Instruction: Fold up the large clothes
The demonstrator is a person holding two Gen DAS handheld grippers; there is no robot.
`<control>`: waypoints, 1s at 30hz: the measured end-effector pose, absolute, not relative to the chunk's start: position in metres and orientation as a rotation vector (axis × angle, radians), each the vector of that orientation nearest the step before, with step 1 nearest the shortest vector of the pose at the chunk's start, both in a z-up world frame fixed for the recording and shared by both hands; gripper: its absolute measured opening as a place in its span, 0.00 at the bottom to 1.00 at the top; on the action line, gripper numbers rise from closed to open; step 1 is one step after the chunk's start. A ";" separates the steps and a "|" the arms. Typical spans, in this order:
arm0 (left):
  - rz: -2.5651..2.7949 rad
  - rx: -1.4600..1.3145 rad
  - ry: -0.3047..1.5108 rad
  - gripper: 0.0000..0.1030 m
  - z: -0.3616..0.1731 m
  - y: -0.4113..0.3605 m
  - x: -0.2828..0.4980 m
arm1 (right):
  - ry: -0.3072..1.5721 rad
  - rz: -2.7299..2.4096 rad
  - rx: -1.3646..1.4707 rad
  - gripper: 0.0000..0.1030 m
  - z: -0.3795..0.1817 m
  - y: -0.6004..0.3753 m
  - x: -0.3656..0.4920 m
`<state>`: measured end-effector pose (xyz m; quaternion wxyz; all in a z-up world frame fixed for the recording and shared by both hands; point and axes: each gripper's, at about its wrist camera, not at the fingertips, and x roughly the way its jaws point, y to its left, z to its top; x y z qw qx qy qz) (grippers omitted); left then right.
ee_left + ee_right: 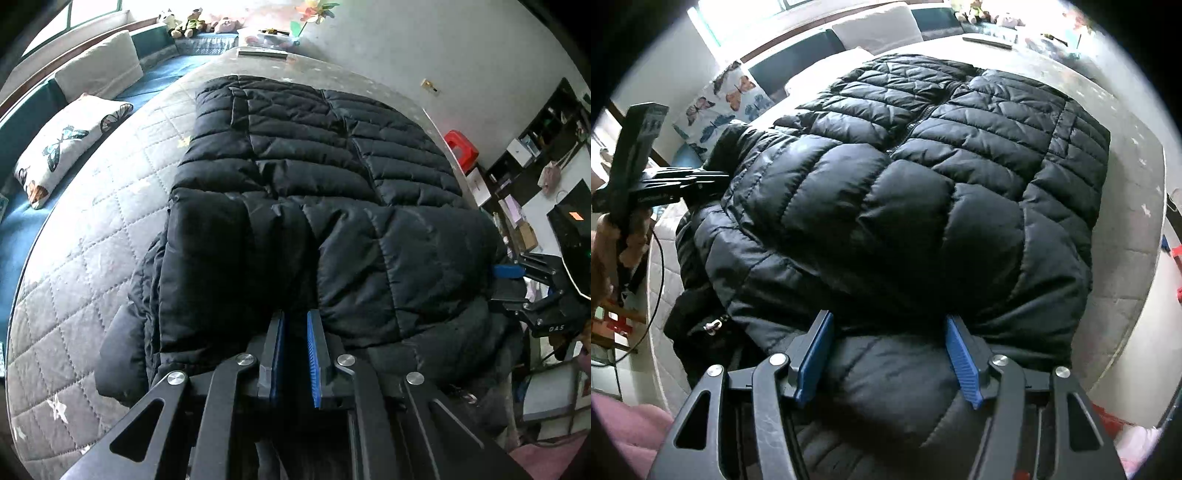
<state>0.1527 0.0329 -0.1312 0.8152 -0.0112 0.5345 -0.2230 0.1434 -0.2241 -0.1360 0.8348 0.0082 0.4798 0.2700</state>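
Item: black quilted puffer jacket [314, 177], spread front-up on a grey quilted bed [110, 229], its far part flat and its near part doubled back over the body in a bulging roll toward us. Handling, as we judge it: light for its bulk, soft and springy, with a slick shell; a fold is likely to puff back open unless pressed down, and a shallow pinch may slide off the smooth fabric. Where to hold: we would take the thick near edge of the roll at two spaced points, biting deep across a stitched seam rather than on a single baffle. Tools: our left gripper [295, 328] has its blue pads drawn almost together with a dark strip between them at the near edge of the roll; it appears to nip a thin fold of the shell, though we cannot tell for sure. Our right gripper [888, 354] has its jaws spread wide astride a fat bulge of the same edge; whether the pads press on it we cannot tell. Also present: a butterfly-print pillow [66, 147] beside the bed, and a zip pull [714, 325] at the jacket's left edge.
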 end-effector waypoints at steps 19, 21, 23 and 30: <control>-0.507 0.092 1.187 0.15 -0.092 0.018 0.105 | 1.043 0.524 -0.059 0.65 -0.109 -0.248 0.112; -0.542 0.117 1.230 0.16 -0.093 0.013 0.083 | 1.023 0.556 -0.124 0.65 -0.101 -0.243 0.096; -0.563 0.100 1.292 0.32 -0.101 0.010 0.067 | 1.017 0.594 -0.195 0.65 -0.098 -0.236 0.081; -0.547 -0.023 1.468 0.54 -0.132 0.013 0.026 | 1.061 0.700 -0.373 0.65 -0.115 -0.214 0.051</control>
